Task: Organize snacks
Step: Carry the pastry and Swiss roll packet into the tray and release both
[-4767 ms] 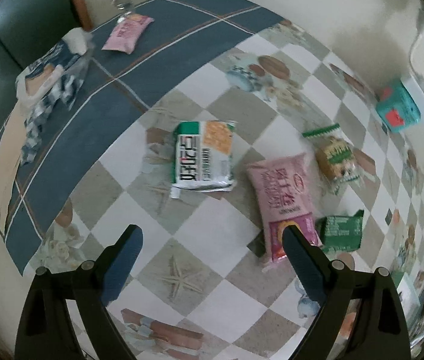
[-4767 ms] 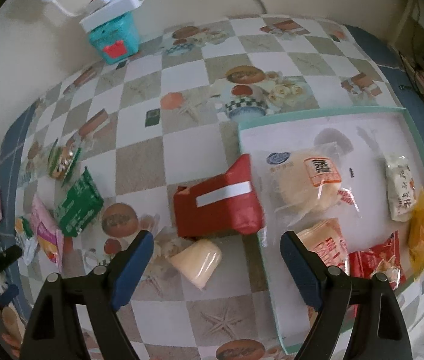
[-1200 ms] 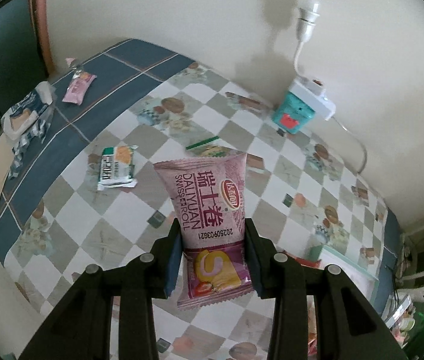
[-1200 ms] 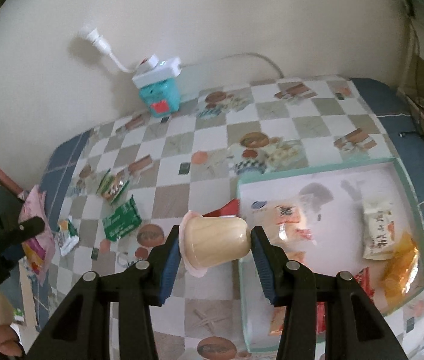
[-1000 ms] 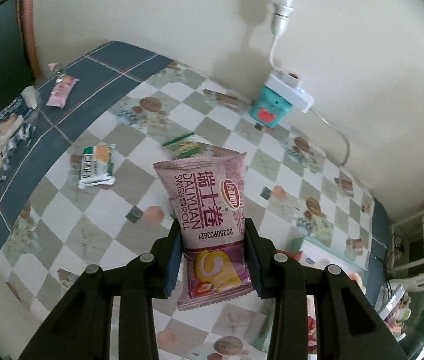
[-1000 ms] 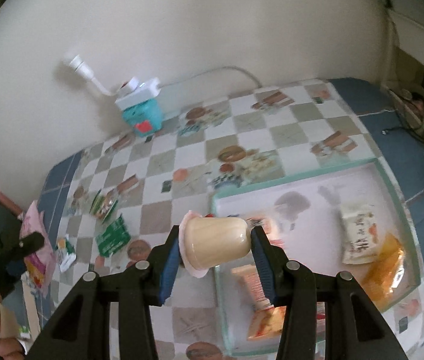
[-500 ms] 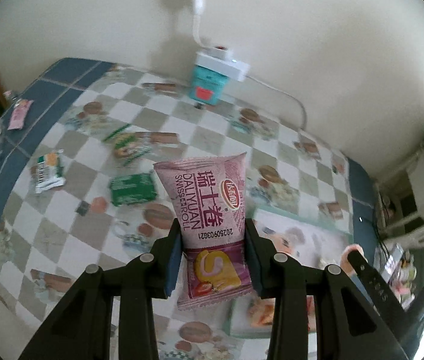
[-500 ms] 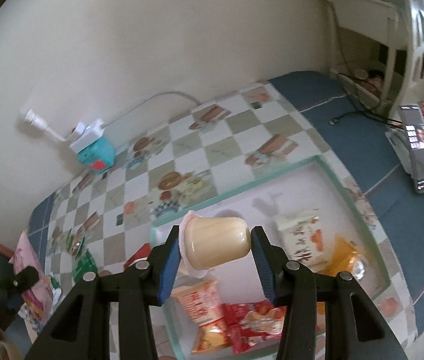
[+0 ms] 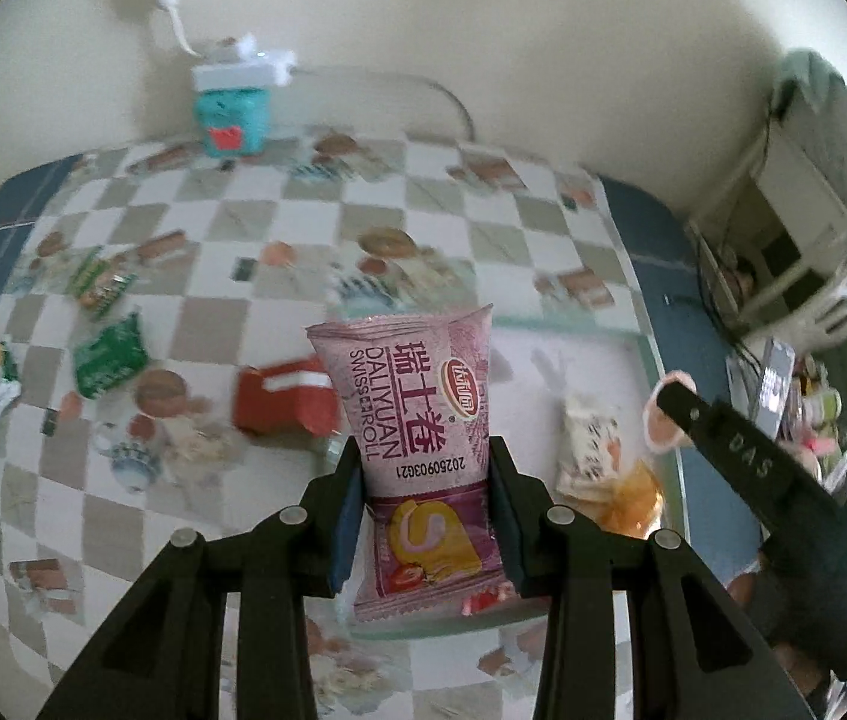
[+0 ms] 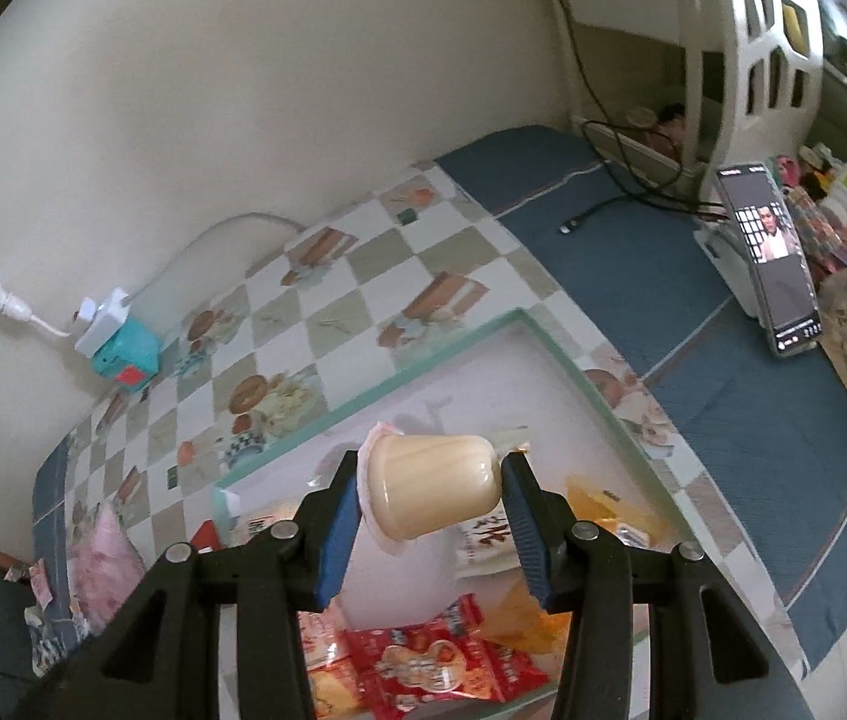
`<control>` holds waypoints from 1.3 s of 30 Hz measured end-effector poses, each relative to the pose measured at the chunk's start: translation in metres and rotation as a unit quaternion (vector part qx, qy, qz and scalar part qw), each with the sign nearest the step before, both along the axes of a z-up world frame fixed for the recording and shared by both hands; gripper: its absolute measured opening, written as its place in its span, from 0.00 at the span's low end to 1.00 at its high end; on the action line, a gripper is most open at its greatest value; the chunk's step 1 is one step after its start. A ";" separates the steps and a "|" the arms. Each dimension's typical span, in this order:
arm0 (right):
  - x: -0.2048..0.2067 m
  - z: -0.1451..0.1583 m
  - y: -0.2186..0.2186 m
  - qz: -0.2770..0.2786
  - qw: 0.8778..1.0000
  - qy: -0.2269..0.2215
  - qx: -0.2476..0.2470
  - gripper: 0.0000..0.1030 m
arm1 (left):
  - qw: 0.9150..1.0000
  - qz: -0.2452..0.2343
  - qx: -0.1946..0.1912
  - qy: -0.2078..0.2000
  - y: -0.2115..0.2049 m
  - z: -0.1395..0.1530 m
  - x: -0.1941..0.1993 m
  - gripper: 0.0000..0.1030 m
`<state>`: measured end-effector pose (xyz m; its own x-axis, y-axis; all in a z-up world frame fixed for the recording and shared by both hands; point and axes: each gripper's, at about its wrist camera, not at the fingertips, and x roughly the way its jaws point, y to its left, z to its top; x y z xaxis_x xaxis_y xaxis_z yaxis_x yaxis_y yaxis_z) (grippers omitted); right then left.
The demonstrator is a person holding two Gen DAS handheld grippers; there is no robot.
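Observation:
My left gripper is shut on a pink Swiss-roll packet and holds it in the air above the near left part of the green-rimmed white tray. My right gripper is shut on a cream pudding cup, held on its side above the same tray. The right gripper and its cup also show in the left wrist view over the tray's right edge. Several snack packets lie in the tray, among them red packets and an orange one.
A red pack, two green packets and other snacks lie on the checked tablecloth left of the tray. A teal box with a power strip stands by the wall. A phone on a stand is right of the tray.
Both grippers picked up their snacks since 4.8 s ago. Over the last second both have moved right, from over the tablecloth to above the tray, still shut on their items.

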<state>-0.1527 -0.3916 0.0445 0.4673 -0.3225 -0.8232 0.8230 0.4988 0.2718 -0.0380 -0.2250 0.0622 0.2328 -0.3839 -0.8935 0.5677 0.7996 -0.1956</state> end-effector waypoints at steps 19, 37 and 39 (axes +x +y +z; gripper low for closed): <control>0.022 -0.059 -0.003 0.031 0.996 0.046 0.069 0.48 | 0.998 -0.028 0.033 0.035 -0.043 -0.063 -0.003 0.39; 0.025 -0.060 -0.004 0.028 0.995 0.043 0.081 0.52 | 0.998 -0.023 0.039 0.035 -0.044 -0.068 0.003 0.52; 0.025 -0.059 -0.003 0.029 0.995 0.042 0.081 0.55 | 0.998 -0.023 0.041 0.031 -0.043 -0.066 0.003 0.52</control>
<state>-0.1277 -0.3951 -0.0147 0.4080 -0.1561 -0.8996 0.8173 0.5015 0.2837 -0.0352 -0.2682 -0.0040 0.1608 -0.3181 -0.9343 0.5929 0.7880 -0.1662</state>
